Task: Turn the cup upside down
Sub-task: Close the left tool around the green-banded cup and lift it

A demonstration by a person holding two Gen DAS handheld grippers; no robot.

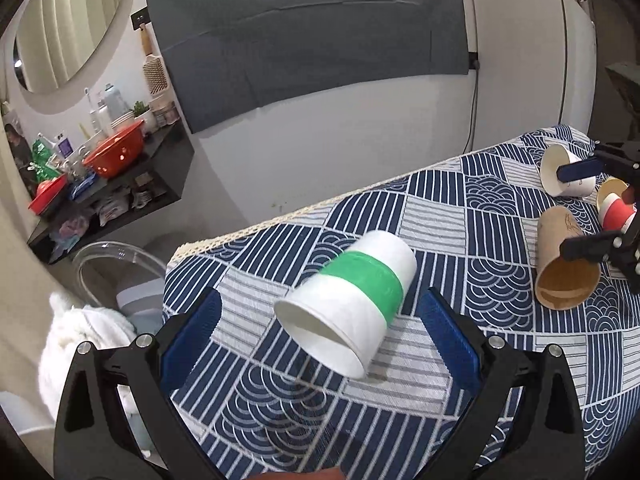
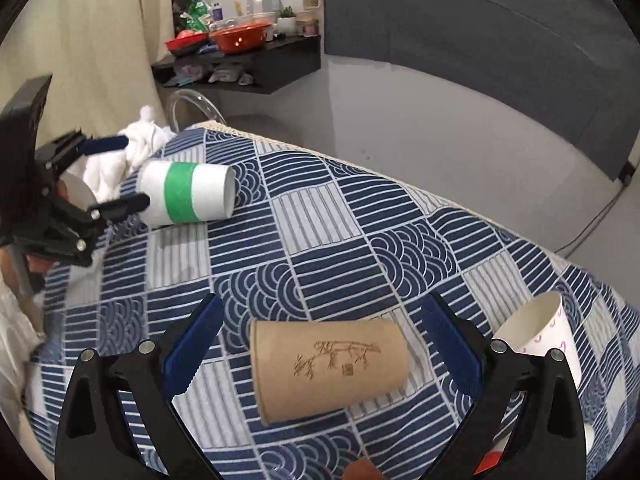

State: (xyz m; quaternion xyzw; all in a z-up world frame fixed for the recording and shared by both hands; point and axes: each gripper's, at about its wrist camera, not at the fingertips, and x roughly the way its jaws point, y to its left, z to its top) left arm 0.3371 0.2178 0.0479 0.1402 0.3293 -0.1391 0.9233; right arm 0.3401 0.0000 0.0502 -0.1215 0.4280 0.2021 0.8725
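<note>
My left tool (image 1: 320,332) is spread wide, empty, straddling a white paper cup with a green band (image 1: 352,300) lying sideways on the blue patterned desk (image 1: 460,216). It looks light, crushable; I'd pinch gently at the band.

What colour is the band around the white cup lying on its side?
Green, around the white cup; clearest in the left wrist view.
</note>
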